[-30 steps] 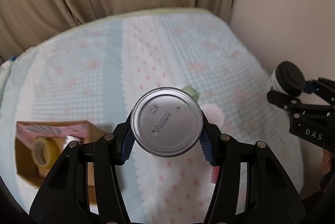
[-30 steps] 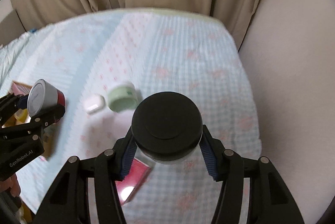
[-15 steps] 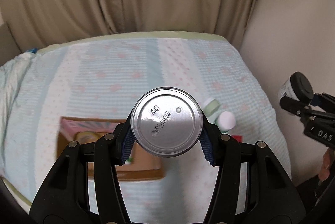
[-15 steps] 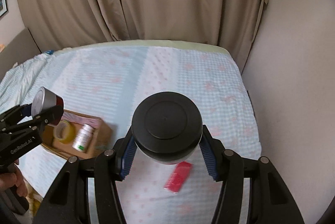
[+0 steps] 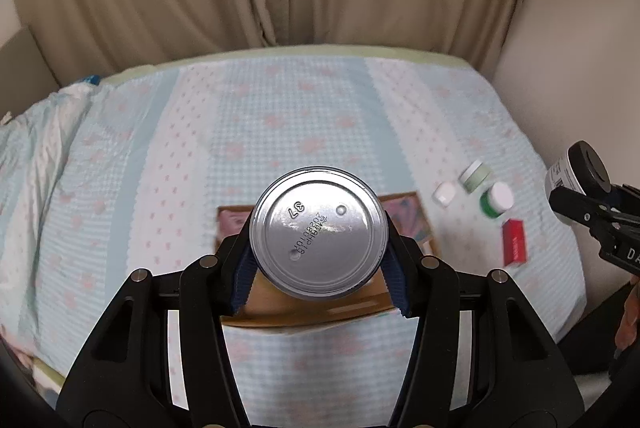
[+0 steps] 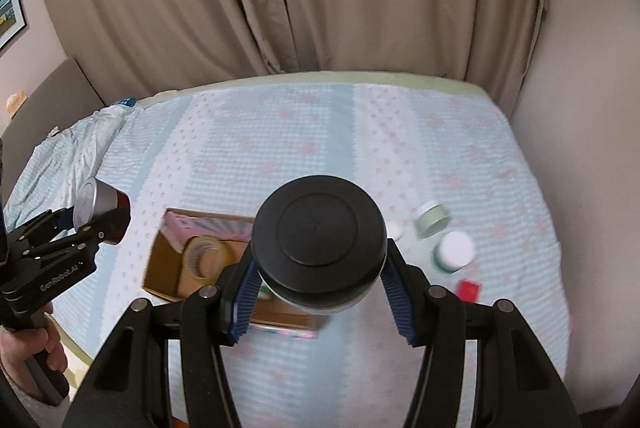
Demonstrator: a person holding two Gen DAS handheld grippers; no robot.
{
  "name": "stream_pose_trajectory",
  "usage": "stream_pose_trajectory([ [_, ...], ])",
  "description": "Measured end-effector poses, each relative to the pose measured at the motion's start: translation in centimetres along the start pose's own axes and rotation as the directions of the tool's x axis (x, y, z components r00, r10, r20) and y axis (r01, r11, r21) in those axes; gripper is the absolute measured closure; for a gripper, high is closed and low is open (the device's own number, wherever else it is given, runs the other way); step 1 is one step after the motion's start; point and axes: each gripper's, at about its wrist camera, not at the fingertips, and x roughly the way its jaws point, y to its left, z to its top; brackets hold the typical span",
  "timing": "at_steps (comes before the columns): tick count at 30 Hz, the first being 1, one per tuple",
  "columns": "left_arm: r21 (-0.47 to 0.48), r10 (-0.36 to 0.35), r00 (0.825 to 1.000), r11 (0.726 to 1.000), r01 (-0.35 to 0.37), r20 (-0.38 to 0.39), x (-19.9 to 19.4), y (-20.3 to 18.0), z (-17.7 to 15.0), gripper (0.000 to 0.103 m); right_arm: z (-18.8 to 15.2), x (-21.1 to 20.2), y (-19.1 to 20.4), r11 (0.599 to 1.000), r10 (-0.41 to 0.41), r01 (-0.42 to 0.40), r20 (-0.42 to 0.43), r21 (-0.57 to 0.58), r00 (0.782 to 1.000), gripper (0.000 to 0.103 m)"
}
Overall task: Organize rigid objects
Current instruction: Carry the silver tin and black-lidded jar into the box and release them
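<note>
Left tongs [image 5: 318, 248]: pinching a silver-bottomed metal can [image 5: 319, 233] by its sides, the blue pads pressed on it; seen from the right wrist view, the can has a dark red body and is carried in the air, clear of the bed.
Right tongs [image 6: 320, 266]: pinching a jar with a round black lid [image 6: 320, 238] between the blue pads; from the left wrist view a white label shows on the jar's side.
Target container: an open brown cardboard box [image 6: 162, 270] lying on the pale blue quilted bedspread [image 6: 300, 148], already holding a roll of yellowish tape [image 6: 204, 254], a pink packet along its far wall and what looks like a small bottle, mostly hidden.
Where the carried things are: both are aloft above the bed; the can appears over the box in the left view, the jar over the box's right part in the right view.
Things left on the bed: a pale green lidded jar [image 6: 432, 218], a green bottle with a white cap [image 6: 454, 252], a small white case [image 5: 445, 194] and a flat red box [image 5: 514, 242], all well apart from the cardboard box, on its right.
Step in hand: judged as the carry stage, with both objects being brought to the box for placing.
Next move calls for: lowering each object into a free part of the box, one hand at a time so the tongs do not clash, then spreading the pads only once the object rests on the box floor.
Caution: free room in the box looks limited near the tape, and both round objects may roll if set down on their sides.
</note>
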Motion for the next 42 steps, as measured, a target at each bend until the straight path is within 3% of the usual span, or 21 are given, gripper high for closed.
stream_pose_trajectory([
  [10,-0.031,-0.043,0.990,0.999,0.039,-0.137,7.1,6.3,-1.8,0.052,-1.9,5.9,6.7,1.000,0.015,-0.015,-0.130,0.006,0.991,0.050],
  [18,-0.061,-0.043,0.968,0.998,0.029,-0.247,14.8,7.7,-2.7,0.052,-3.6,12.7,7.7,1.000,0.004,-0.008,-0.239,-0.018,0.971,0.050],
  [26,-0.041,-0.027,0.917,0.999,0.012,-0.397,22.1,7.1,-4.0,0.052,-6.2,20.5,6.3,0.999,-0.040,0.034,-0.376,-0.023,0.926,0.050],
  [32,-0.039,-0.025,0.885,0.999,0.007,-0.464,25.0,6.2,-4.8,0.052,-7.5,22.9,5.5,0.999,-0.039,0.039,-0.438,-0.009,0.898,0.050],
  [40,-0.023,-0.024,0.869,1.000,0.015,-0.493,26.6,5.2,-4.6,0.052,-8.0,24.9,4.6,0.999,-0.023,0.040,-0.462,0.026,0.886,0.051],
  [41,-0.028,-0.039,0.871,0.999,0.029,-0.490,26.4,5.1,-4.5,0.041,-8.0,24.9,4.6,0.999,-0.020,0.036,-0.456,0.026,0.890,0.051],
  [42,-0.030,-0.050,0.875,0.999,0.041,-0.481,26.1,5.0,-4.3,0.005,-8.0,24.9,4.6,0.999,-0.022,0.036,-0.449,0.022,0.893,0.051],
])
